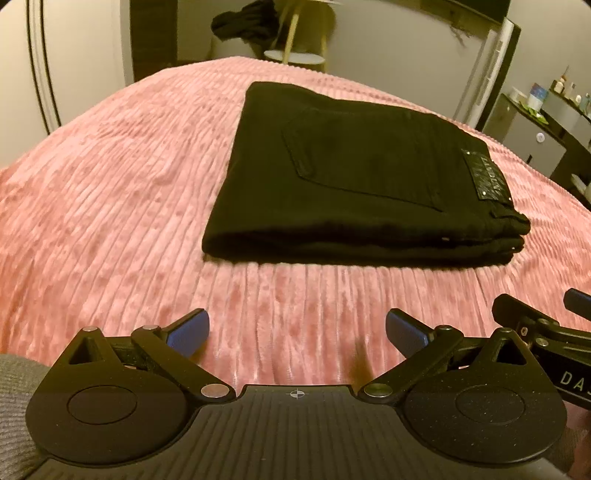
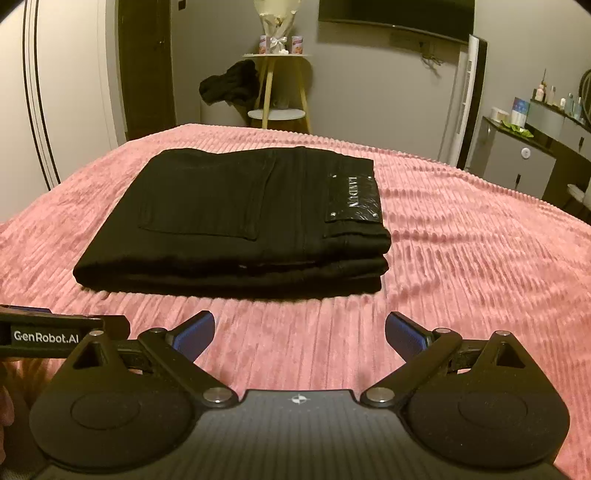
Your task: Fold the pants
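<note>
Bed: a pink ribbed blanket covers it and fills most of both views; the ribs run toward the cameras, and in the right wrist view the cloth ripples to the right of the pants.
Pants: black, folded into a flat stack of several layers, lying on the blanket ahead of both grippers and apart from them. In the right wrist view the stack sits left of centre, its layered edges facing the camera.
Pocket: a back pocket faces up on the top layer, left of the waistband.
Patch: a dark waistband label with pale lettering and small rivets at its corners, at the right end of the stack; in the left wrist view it lies near the stack's right corner.
Left gripper: low over the blanket, near the stack's front edge; jaws spread wide, nothing between the blue pads. It shows at the left edge of the right wrist view, carrying white lettering.
Right gripper: level with the left one and just beside it; jaws spread wide, holding nothing, blue pads over bare blanket. Part of it shows at the right edge of the left wrist view.
Side table: beyond the bed's far edge, round top on pale wooden legs with a lower shelf, a wrapped bouquet on top.
Dark cloth: bunched black fabric hanging at the table's left side.
Screen: dark, wall-mounted, upper right.
Counter: far right, with small bottles and containers, too small to identify.
</note>
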Demonstrator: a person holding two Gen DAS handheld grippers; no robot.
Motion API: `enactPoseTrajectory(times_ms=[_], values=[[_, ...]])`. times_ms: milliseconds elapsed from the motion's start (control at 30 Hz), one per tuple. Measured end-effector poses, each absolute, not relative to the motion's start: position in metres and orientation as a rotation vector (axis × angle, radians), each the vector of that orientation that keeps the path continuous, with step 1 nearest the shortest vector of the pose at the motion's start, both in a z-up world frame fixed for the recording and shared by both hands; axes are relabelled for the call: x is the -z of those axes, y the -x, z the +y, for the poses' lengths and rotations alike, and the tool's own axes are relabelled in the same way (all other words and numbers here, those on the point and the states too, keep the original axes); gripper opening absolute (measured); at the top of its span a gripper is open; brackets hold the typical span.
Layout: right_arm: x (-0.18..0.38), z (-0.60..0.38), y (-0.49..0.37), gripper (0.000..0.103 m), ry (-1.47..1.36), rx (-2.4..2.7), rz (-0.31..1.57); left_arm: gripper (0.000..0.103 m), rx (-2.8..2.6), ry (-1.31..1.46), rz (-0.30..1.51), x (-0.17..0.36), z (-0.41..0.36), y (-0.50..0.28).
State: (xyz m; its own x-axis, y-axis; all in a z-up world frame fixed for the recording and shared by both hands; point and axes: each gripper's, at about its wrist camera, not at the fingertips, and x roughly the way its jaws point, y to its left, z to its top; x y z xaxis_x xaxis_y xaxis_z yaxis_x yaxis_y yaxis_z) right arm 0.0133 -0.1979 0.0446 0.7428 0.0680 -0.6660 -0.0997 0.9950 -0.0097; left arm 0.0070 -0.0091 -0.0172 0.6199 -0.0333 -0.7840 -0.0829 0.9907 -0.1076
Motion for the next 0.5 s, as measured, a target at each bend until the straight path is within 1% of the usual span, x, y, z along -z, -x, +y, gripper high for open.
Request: enactPoseTrajectory(times_ms=[500], values=[[-0.0468, -0.1996, -0.0107, 0.099, 0.028, -0.089, 0.710, 0.103, -0.020, 0.137, 0.907, 0.0184, -0.0097, -0.0084]])
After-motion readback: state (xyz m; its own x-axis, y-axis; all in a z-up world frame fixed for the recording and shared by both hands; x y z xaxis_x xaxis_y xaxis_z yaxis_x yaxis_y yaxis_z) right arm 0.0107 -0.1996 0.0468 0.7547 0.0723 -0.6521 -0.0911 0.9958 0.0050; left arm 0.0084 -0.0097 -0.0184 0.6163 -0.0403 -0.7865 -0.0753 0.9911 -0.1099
